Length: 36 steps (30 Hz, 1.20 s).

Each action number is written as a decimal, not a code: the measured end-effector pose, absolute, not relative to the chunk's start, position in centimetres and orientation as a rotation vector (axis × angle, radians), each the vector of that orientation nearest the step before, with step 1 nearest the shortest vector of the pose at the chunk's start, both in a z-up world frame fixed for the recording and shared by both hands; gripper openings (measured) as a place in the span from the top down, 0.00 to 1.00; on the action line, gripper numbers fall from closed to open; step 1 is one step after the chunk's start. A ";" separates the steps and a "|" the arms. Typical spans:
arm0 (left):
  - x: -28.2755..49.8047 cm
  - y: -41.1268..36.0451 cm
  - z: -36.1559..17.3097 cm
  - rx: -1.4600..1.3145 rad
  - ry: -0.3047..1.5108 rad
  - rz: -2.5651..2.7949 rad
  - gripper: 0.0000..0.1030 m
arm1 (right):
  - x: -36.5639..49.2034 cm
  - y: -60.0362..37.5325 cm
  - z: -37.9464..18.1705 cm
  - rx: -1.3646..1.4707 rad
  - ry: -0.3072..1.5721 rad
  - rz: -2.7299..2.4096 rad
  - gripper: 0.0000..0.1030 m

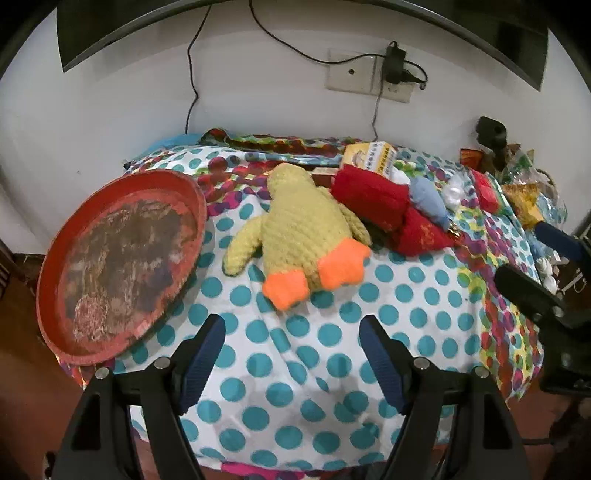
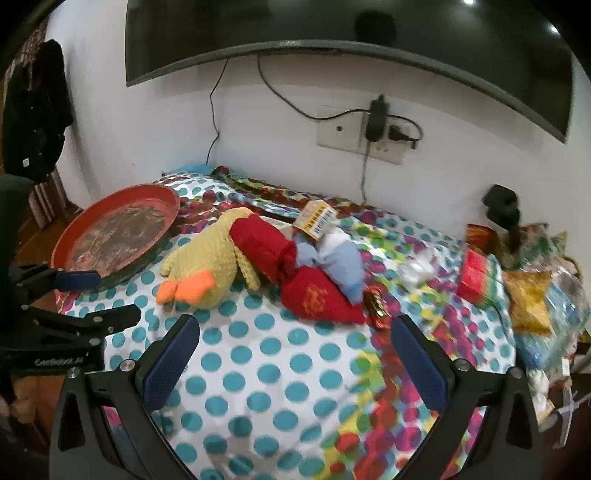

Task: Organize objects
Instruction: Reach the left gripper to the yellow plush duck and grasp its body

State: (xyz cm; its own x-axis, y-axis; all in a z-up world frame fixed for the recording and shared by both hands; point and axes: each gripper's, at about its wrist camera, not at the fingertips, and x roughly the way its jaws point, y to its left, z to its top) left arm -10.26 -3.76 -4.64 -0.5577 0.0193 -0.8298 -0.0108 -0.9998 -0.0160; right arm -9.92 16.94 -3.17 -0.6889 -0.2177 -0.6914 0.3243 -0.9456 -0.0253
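Observation:
A yellow knitted duck toy (image 1: 306,229) with orange feet lies on the dotted cloth (image 1: 295,350), beside a round red tray (image 1: 118,258) at the left. Red cloth pieces (image 1: 373,199), a pale blue pouch (image 1: 428,201) and a small yellow box (image 1: 369,155) lie behind and right of the duck. My left gripper (image 1: 291,354) hangs open over bare cloth, short of the duck's feet. My right gripper (image 2: 295,354) is open too, above the cloth in front of the red pouch (image 2: 317,299), pale blue pouch (image 2: 341,264), duck (image 2: 210,262) and tray (image 2: 118,229). Nothing is held.
Snack packets and a red box (image 2: 476,277) crowd the table's right edge. A black stand (image 2: 502,210) rises at the back right. A wall socket with a plugged charger (image 2: 376,122) and a dark screen (image 2: 332,33) are behind. The other gripper's arm (image 2: 59,317) shows at left.

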 end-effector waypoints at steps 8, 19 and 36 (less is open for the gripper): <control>-12.6 -5.2 -5.1 -1.510 -0.049 2.766 0.25 | -16.8 15.5 -5.5 1.107 0.209 -2.519 0.09; -15.1 -5.5 -5.7 -1.514 -0.003 2.751 0.25 | -21.9 12.8 -8.3 1.144 0.349 -2.442 0.21; -19.2 -5.9 -5.8 -1.536 -0.042 2.759 0.25 | -20.9 14.4 -9.4 1.009 0.292 -2.567 0.61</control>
State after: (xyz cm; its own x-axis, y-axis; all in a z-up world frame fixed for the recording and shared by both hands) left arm -19.16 -5.93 -5.83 -0.5266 -0.0013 -0.8501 0.0269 -0.9995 -0.0151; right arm -20.91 14.36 -9.37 -0.6772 -0.2592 -0.6886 0.4071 -0.9116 -0.0572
